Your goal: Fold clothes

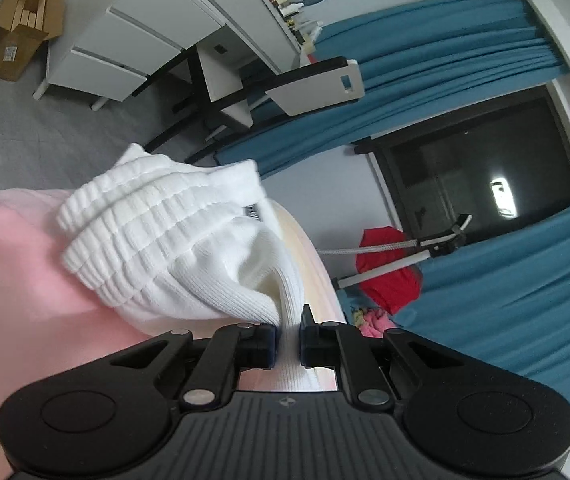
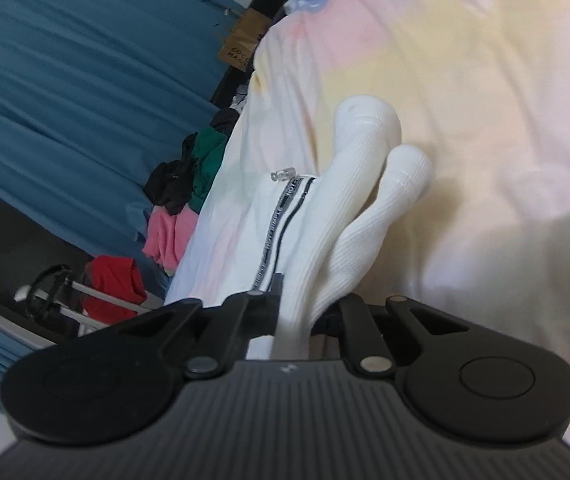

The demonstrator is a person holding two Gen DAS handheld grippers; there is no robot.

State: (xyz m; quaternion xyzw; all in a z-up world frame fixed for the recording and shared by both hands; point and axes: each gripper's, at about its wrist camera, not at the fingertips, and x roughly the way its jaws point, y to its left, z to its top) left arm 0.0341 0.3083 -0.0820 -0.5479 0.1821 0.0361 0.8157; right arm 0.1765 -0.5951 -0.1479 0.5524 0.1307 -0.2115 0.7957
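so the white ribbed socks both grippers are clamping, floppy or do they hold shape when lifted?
Likely floppy: the white ribbed socks bunch and sag beyond the left gripper. Probably light; thin knit pinched flat between the fingers. In the right gripper the toe ends droop onto the pastel bedsheet, so expect dangling.

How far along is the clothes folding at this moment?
Early. Nothing looks folded yet. In hand: left gripper and right gripper are each shut on the white knit garment, bunched above the pastel bed sheet. Left: folding it, plus the clothes heap beside the bed.
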